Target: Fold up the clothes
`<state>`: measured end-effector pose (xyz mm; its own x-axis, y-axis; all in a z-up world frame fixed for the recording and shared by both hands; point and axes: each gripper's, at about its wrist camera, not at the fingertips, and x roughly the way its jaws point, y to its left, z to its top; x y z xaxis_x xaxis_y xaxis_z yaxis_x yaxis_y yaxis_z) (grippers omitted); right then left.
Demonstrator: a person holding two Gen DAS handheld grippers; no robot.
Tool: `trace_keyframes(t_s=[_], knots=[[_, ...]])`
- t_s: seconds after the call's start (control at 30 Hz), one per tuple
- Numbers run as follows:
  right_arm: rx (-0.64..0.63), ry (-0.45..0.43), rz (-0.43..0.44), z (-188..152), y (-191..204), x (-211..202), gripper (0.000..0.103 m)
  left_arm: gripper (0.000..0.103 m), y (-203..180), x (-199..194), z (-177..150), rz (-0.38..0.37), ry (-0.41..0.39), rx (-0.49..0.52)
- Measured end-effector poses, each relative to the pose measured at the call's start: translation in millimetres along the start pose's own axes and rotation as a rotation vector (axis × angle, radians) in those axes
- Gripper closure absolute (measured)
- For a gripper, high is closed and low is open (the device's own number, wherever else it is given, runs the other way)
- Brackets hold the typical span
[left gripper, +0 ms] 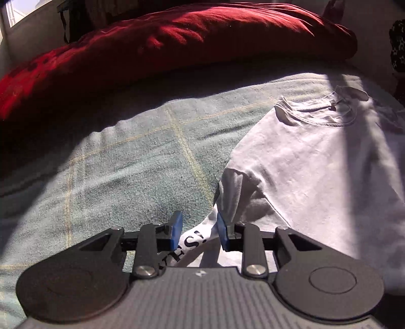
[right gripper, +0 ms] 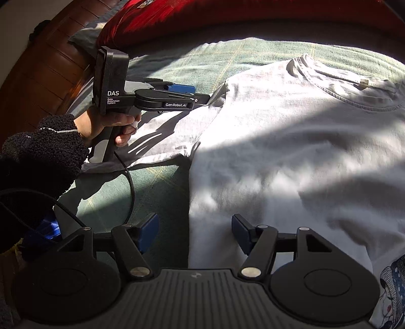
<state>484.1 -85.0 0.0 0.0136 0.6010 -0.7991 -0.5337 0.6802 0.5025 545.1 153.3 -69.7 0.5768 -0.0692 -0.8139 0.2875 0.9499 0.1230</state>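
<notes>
A white T-shirt (left gripper: 316,162) (right gripper: 291,151) lies spread flat, collar (left gripper: 319,114) at the far end, half in sunlight. My left gripper (left gripper: 200,232) is open at the shirt's left sleeve (left gripper: 235,192). A strip of white fabric with dark lettering runs between its blue pads, and the right pad touches the sleeve edge. In the right wrist view a hand in a dark fleece sleeve holds the left gripper (right gripper: 200,95) at that shoulder seam. My right gripper (right gripper: 195,231) stands wide open low over the shirt's left side edge, which runs between its fingers.
The shirt rests on a green plaid bedspread (left gripper: 114,164) (right gripper: 157,192). A big red cushion (left gripper: 177,43) (right gripper: 202,17) lies along the far side. Dark wooden furniture (right gripper: 38,76) is at the left. A black cable (right gripper: 130,192) hangs from the left gripper.
</notes>
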Motion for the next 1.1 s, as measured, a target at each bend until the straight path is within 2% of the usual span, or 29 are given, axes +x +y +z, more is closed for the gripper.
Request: trace_keyframes(t_s=[0.07, 0.17, 0.2, 0.23, 0.27, 0.33, 0.4, 0.43, 0.5, 0.6, 0.7, 0.77, 0.9, 1.0, 1.03, 1.1], knots=[[-0.001, 0.0, -0.002, 0, 0, 1, 0.035, 0.092, -4, 3, 2, 0.093, -0.005, 0.066], [0.001, 0.002, -0.004, 0, 1, 2, 0.035, 0.092, 28, 6, 5, 0.129, 0.016, -0.121], [0.001, 0.002, -0.004, 0, 1, 2, 0.035, 0.092, 35, 1, 6, 0.111, -0.001, -0.166], [0.003, 0.002, -0.004, 0, 1, 2, 0.035, 0.092, 37, -5, 7, 0.081, -0.026, -0.184], [0.005, 0.001, -0.004, -1, 1, 1, 0.035, 0.092, 38, -13, 9, 0.008, -0.046, -0.209], [0.011, 0.002, -0.002, -1, 0, 0, 0.035, 0.089, 37, -21, 9, -0.175, -0.029, -0.277], [0.014, 0.004, -0.004, -1, -1, 1, 0.035, 0.086, 31, -17, 7, -0.262, 0.004, -0.305], [0.016, 0.004, -0.005, -1, -2, 2, 0.035, 0.086, 28, -8, 5, -0.268, 0.029, -0.313], [0.022, 0.0, -0.006, 0, -2, 3, 0.035, 0.088, 25, 12, 3, -0.239, 0.056, -0.321], [0.028, -0.004, -0.01, 0, -1, 4, 0.035, 0.087, 37, 17, 12, -0.194, -0.007, -0.401], [0.025, 0.001, -0.018, -2, 1, 4, 0.035, 0.087, 50, 4, 19, -0.193, -0.055, -0.437], [0.026, 0.004, -0.02, -3, 1, 3, 0.035, 0.085, 56, -7, 17, -0.233, -0.061, -0.447], [0.032, -0.003, -0.014, 1, -1, 0, 0.035, 0.075, 58, -4, -1, -0.207, -0.014, -0.454], [0.021, -0.013, -0.03, 8, -2, 0, 0.035, 0.076, 59, -1, -16, -0.182, 0.024, -0.459], [0.017, -0.015, -0.036, 9, -2, 0, 0.035, 0.076, 64, -3, -17, -0.124, 0.017, -0.478], [0.007, -0.017, -0.045, 13, -1, -1, 0.035, 0.078, 74, -11, -17, -0.076, -0.009, -0.517]])
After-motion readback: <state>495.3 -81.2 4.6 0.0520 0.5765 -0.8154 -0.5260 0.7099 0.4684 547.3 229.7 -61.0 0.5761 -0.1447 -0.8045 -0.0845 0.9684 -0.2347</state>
